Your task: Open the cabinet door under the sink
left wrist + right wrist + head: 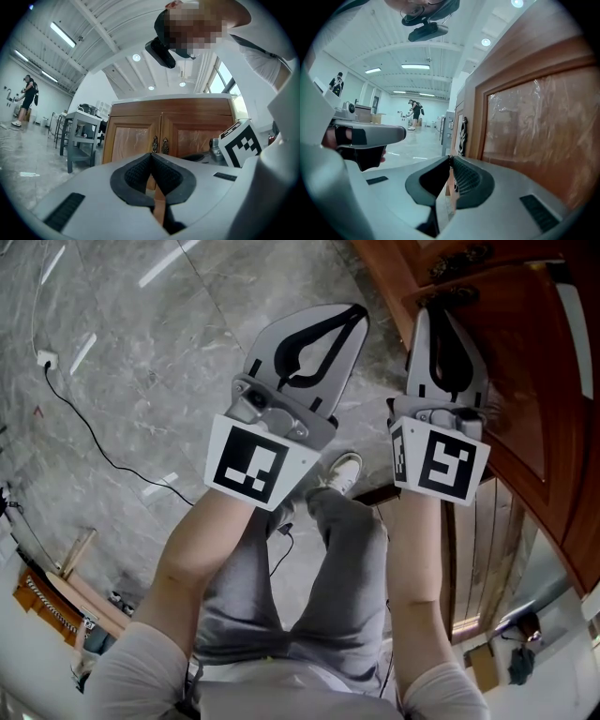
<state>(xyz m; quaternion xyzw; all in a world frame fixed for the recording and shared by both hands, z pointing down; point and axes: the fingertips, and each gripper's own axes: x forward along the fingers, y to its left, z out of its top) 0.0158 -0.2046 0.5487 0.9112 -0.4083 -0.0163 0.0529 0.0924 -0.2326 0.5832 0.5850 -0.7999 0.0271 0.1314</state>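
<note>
- Your left gripper (151, 157) had its jaws pressed together on nothing, pointing at the cabinet door from well back.
- Your right gripper (450, 160) was closed and empty too, but much closer in. It hung just beside the door's face, short of the handle.
- The cabinet door (534, 126) stood shut, one leaf of a wooden pair, its panel under what looked like crinkled protective film.
- Its ornate metal handle (462, 136) sat at the door's inner edge, where the two leaves meet, and neither gripper was touching it.
- My read was that this door would be stiff and fairly heavy, swinging on its hinges without any flex.
- The filmed panel looked slick and the frame gave no edge to pinch, so the handle was the place to take hold.
- You'd have needed to spread the right jaws first, close them across the handle, then pull out in an arc away from the hinge side.
- Away from the door lay the grey marble floor (141, 362), with a metal table (80, 127) off to the door's side.
</note>
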